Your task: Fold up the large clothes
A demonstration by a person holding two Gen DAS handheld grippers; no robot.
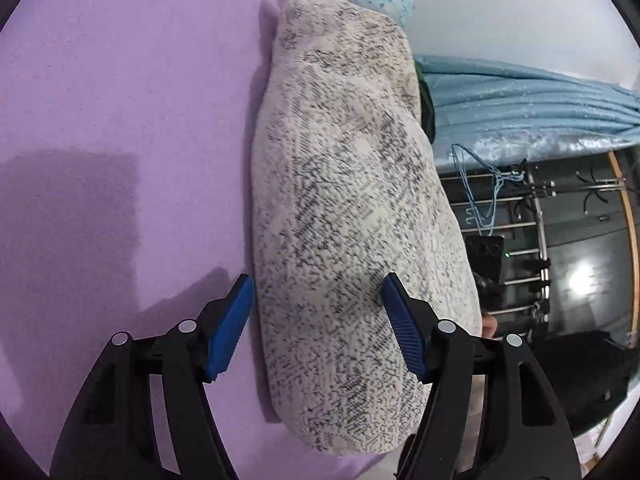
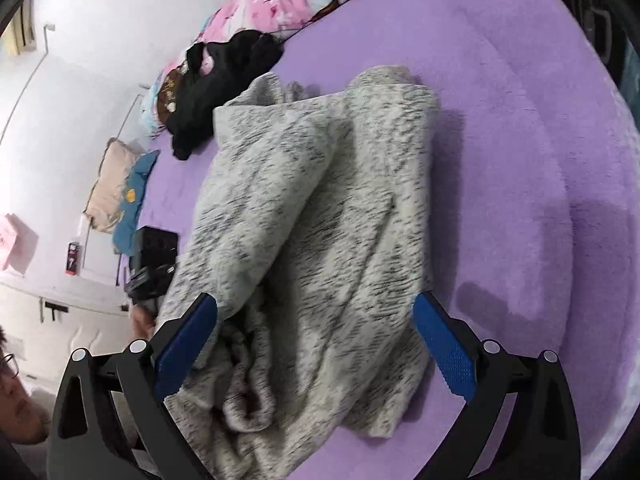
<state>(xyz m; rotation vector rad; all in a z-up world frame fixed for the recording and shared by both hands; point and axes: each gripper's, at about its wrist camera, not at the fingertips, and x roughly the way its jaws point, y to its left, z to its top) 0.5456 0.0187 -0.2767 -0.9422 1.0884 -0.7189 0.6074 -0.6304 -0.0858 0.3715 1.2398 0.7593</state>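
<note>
A grey-and-white speckled knit garment (image 1: pixel 352 216) lies in a long bundle on the purple bed (image 1: pixel 120 120), along its right edge. My left gripper (image 1: pixel 318 320) is open. Its left pad sits just beside the garment's left side and its right pad hovers over the cloth, neither pressing. In the right wrist view the same garment (image 2: pixel 320 208) lies loosely folded, with bunched folds at the near end. My right gripper (image 2: pixel 316 340) stands open and wide above that near end, with cloth below the gap and nothing gripped.
A heap of black clothes (image 2: pixel 228 80) and a pink-and-blue quilt (image 2: pixel 288 4) lie at the bed's far side, with pillows (image 2: pixel 116 192) beyond. Off the bed's edge are a blue curtain (image 1: pixel 520 108) and a metal rack (image 1: pixel 520 232). A hand (image 2: pixel 142 320) holds a black device by the garment.
</note>
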